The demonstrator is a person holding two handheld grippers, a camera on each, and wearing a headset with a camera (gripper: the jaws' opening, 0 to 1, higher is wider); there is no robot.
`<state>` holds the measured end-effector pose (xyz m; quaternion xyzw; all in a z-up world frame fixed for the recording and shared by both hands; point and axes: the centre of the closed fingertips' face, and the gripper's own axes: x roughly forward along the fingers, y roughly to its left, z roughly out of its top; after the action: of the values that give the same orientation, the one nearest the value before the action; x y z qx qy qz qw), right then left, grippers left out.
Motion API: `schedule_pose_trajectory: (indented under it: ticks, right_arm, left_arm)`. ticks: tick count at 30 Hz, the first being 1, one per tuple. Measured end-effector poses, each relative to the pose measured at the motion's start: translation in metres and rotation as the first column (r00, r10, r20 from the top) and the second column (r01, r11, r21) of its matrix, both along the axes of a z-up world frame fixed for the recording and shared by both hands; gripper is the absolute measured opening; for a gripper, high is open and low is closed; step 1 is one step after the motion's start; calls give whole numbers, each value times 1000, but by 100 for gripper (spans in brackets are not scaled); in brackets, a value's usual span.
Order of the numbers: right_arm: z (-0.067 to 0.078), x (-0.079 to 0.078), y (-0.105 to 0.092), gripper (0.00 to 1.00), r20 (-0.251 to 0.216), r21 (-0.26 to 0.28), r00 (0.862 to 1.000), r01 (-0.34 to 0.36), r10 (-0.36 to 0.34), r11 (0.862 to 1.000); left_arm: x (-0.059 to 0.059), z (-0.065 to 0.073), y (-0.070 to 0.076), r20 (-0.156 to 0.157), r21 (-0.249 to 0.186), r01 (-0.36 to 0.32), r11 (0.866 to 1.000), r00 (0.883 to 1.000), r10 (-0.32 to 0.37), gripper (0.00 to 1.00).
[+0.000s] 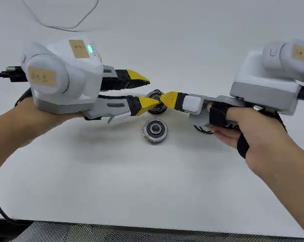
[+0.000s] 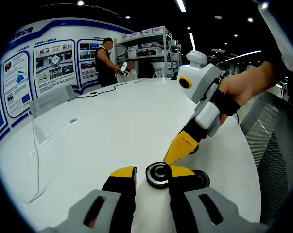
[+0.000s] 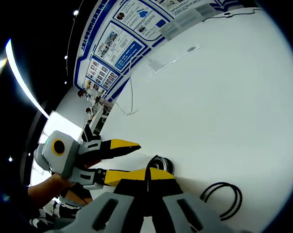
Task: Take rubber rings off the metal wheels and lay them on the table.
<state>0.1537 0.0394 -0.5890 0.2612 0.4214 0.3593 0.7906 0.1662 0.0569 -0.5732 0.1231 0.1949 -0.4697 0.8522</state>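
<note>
Two metal wheels with black rubber rims lie on the white table (image 1: 141,191). The near wheel (image 1: 155,130) lies free. The far wheel (image 1: 155,95) sits at the tips of both grippers. My left gripper (image 1: 147,91) is open, and that wheel (image 2: 158,174) lies between its yellow tips. My right gripper (image 1: 167,98) comes in from the right, jaws shut, its tip touching the wheel's (image 3: 162,162) rim; whether it pinches the rubber is hidden. A loose black rubber ring (image 3: 219,184) lies flat on the table beside the right gripper (image 3: 148,174).
The second wheel (image 2: 200,178) sits just behind my left gripper's right jaw. A thin cable (image 1: 61,25) loops at the table's far side. The table's front edge (image 1: 141,229) is close to the person. People stand by shelves (image 2: 151,48) beyond the table.
</note>
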Motion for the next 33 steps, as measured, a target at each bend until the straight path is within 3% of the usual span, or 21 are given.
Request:
schedule_pose_trajectory:
  ticks: [10, 13, 15, 23, 29, 33]
  right_arm:
    - [11, -2, 8, 1, 16, 22, 1000, -20, 20, 1000]
    - [23, -3, 7, 1, 32, 64, 999, -25, 23, 998]
    - [36, -3, 9, 1, 39, 128, 999, -30, 25, 991]
    - [40, 1, -24, 1, 21, 125, 999, 26, -29, 992]
    - [28, -2, -64, 1, -16, 90, 994, 105, -104, 990]
    - [20, -6, -77, 1, -37, 74, 991, 131, -128, 989]
  left_arm:
    - [-2, 9, 17, -3, -11, -55, 998, 998, 55, 27]
    - [-1, 11, 15, -8, -28, -66, 997, 998, 66, 30]
    - [1, 14, 14, -18, -51, -85, 995, 996, 85, 34]
    - [6, 25, 10, -4, -87, -101, 991, 995, 101, 41]
    - [7, 27, 8, -2, -88, -102, 991, 995, 102, 45]
    - [6, 29, 6, 0, -91, -100, 991, 995, 100, 47]
